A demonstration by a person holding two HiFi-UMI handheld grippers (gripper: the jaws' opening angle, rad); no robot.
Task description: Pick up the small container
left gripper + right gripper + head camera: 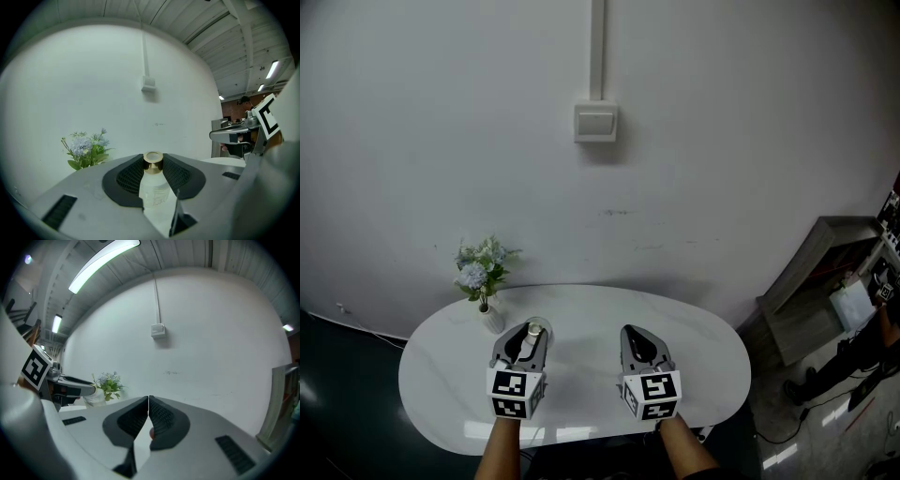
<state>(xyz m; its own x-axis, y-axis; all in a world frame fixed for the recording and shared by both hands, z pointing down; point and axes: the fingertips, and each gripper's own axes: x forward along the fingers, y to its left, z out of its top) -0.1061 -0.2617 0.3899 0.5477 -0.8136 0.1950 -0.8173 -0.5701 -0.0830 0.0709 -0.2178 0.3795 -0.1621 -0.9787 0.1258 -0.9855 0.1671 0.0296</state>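
The small container [153, 185] is a little bottle of frosted, milky glass or plastic with rounded shoulders and a shiny gold collar at the neck. It stands upright between the ribbed black pads of my left tongs [534, 330], just in front and to the right of the flower vase [492, 319]. The jaws stand partway apart, pressed against the bottle's two sides. I cannot tell whether its base is clear of the surface.

The surface [703, 366] is a smooth, glossy white oval with rounded ends. The vase, small, white and ribbed, holds pale blue blossoms and green leaves [483, 267] close to the back edge on the left. To the right of the vase the whole top lies bare out to the far rounded end, and the plain white wall rises straight behind it. A grey cabinet [811, 281] stands on the floor well to the right of the vase, beyond the surface's end.

My right tongs [148, 399] are closed, pads meeting tip to tip, holding nothing, well to the right of the vase.
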